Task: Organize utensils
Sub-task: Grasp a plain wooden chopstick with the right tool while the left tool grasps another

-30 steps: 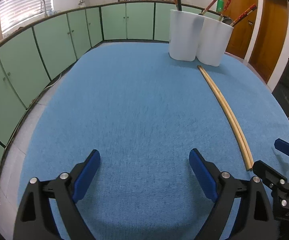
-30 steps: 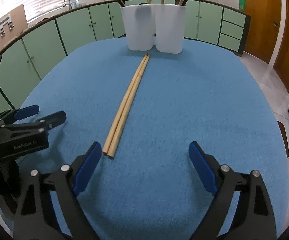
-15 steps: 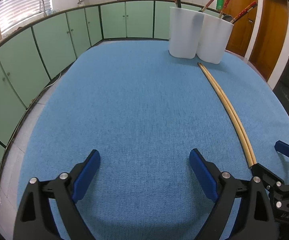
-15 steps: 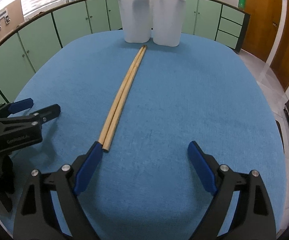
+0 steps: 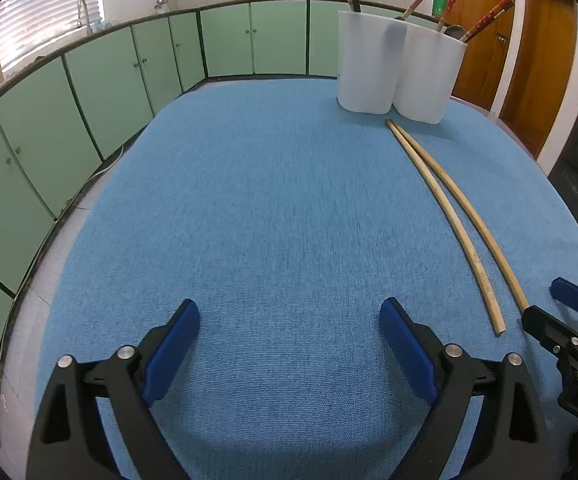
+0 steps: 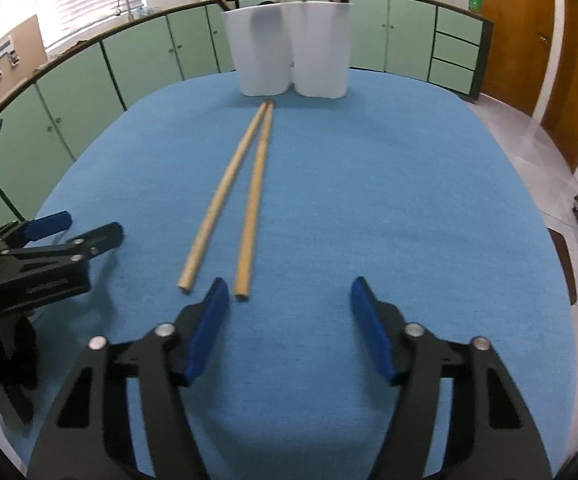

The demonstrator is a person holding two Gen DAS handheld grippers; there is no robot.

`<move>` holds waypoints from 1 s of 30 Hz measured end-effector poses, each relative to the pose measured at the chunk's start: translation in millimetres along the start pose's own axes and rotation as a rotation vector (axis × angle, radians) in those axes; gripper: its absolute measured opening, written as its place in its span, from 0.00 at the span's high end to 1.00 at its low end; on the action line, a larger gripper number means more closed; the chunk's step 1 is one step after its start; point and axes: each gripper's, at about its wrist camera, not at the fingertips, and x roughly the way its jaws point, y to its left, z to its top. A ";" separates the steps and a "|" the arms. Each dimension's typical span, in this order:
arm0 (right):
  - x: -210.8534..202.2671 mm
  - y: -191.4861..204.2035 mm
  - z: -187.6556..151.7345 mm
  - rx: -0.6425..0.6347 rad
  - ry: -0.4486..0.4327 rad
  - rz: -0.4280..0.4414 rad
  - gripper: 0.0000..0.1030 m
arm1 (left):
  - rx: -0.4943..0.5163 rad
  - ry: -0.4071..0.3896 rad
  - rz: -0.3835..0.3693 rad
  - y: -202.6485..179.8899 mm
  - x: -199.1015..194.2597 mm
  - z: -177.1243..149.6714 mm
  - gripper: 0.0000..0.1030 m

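Two long wooden chopsticks (image 6: 245,184) lie on the blue table (image 6: 409,200), touching at their far tips and splayed apart at the near ends. They also show in the left wrist view (image 5: 441,196). Two white holder cups (image 6: 289,50) stand at the far edge with several utensils in them; they also show in the left wrist view (image 5: 397,68). My right gripper (image 6: 289,312) is open, its left finger (image 6: 205,332) just behind the near ends, the right chopstick's end at the gap. My left gripper (image 5: 289,344) is open and empty, left of the sticks.
Green cabinets (image 5: 69,120) ring the room beyond the table's left and far edges. Wooden doors (image 5: 537,52) stand at the right. The left gripper shows at the left in the right wrist view (image 6: 49,256).
The right gripper has moved forward to the chopsticks' near ends. The two near ends have spread apart. The left gripper has barely moved.
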 end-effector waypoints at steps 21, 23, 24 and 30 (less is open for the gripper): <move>-10.0 -18.2 -6.6 0.063 -0.022 0.005 0.94 | 0.027 -0.015 -0.014 -18.0 -8.7 -0.9 0.12; -11.6 -30.4 -8.8 0.092 -0.022 -0.012 0.94 | 0.022 -0.025 -0.053 -27.4 -13.3 -1.4 0.12; -12.2 -36.8 -9.5 0.106 -0.022 -0.019 0.94 | 0.025 -0.026 -0.067 -32.3 -14.5 -1.6 0.12; -13.3 -59.3 -10.8 0.126 -0.027 -0.055 0.94 | 0.067 -0.018 -0.108 -67.9 -13.0 -4.3 0.13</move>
